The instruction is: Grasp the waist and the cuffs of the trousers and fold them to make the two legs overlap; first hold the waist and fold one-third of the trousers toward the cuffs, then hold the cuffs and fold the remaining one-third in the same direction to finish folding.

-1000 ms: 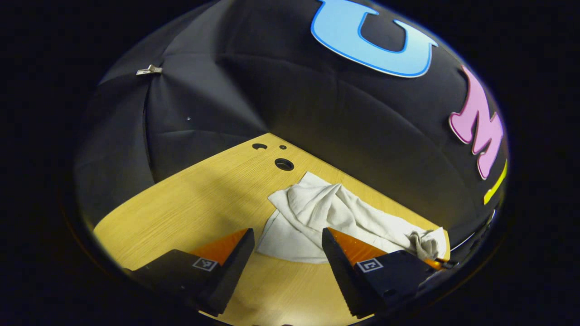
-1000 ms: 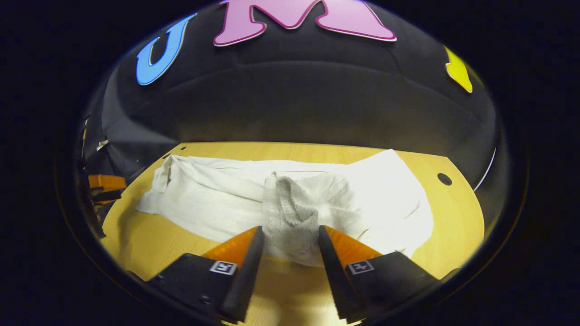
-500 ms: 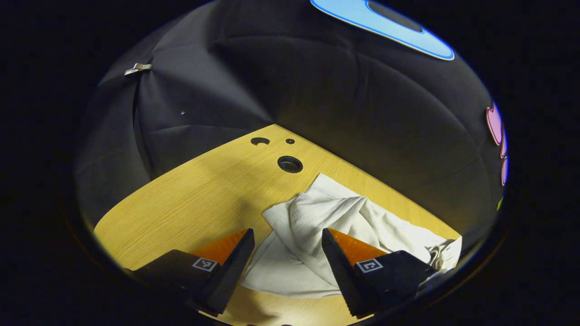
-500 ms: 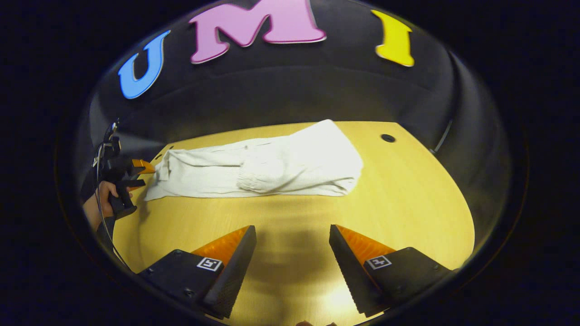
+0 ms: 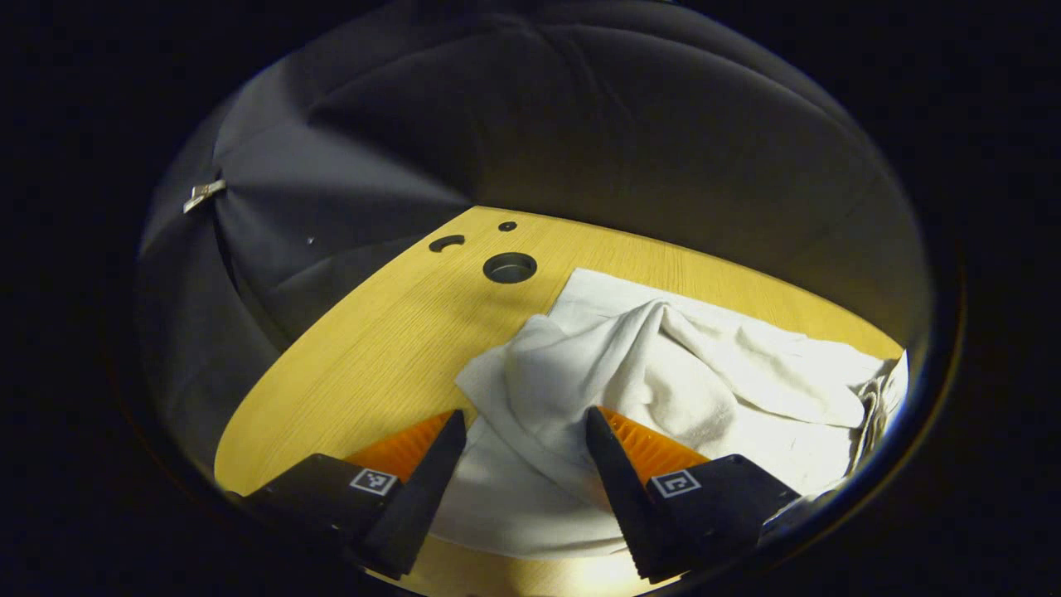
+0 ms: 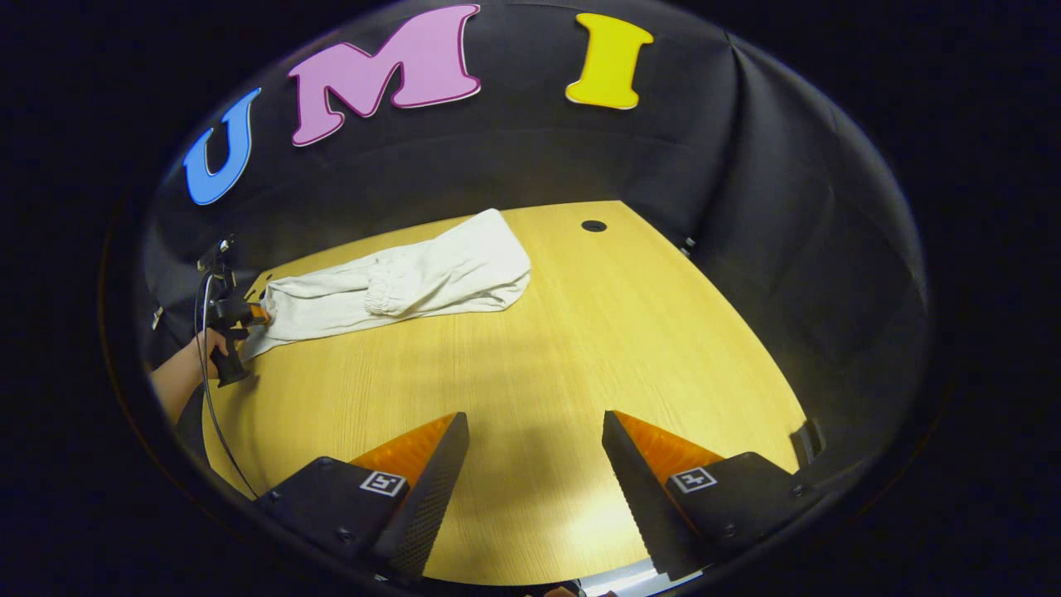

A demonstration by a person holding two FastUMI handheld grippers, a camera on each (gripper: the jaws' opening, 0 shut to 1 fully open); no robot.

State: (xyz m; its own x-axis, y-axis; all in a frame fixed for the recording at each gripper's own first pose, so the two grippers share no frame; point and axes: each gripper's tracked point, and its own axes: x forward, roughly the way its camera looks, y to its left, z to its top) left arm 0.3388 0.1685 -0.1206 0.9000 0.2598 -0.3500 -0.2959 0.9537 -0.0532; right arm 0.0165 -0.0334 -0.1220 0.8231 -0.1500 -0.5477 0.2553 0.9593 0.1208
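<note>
Wooden desk point(image 6: 580, 348) is carrying everything. Nearest, the right gripper point(image 6: 535, 464) is hanging over bare wood, jaws spread wide and gripping nothing. Farther off, the trousers point(image 6: 398, 282) are lying along the back edge; the left gripper point(image 5: 520, 464), jaws wide, is straddling a bunched fold, probably lining up a grasp.

1 trousers point(image 6: 398, 282), 2 tongs point(image 5: 522, 439), 1 table point(image 6: 580, 348)

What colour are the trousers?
Off-white, plain, no pattern: trousers, clearest in the left gripper view.
</note>
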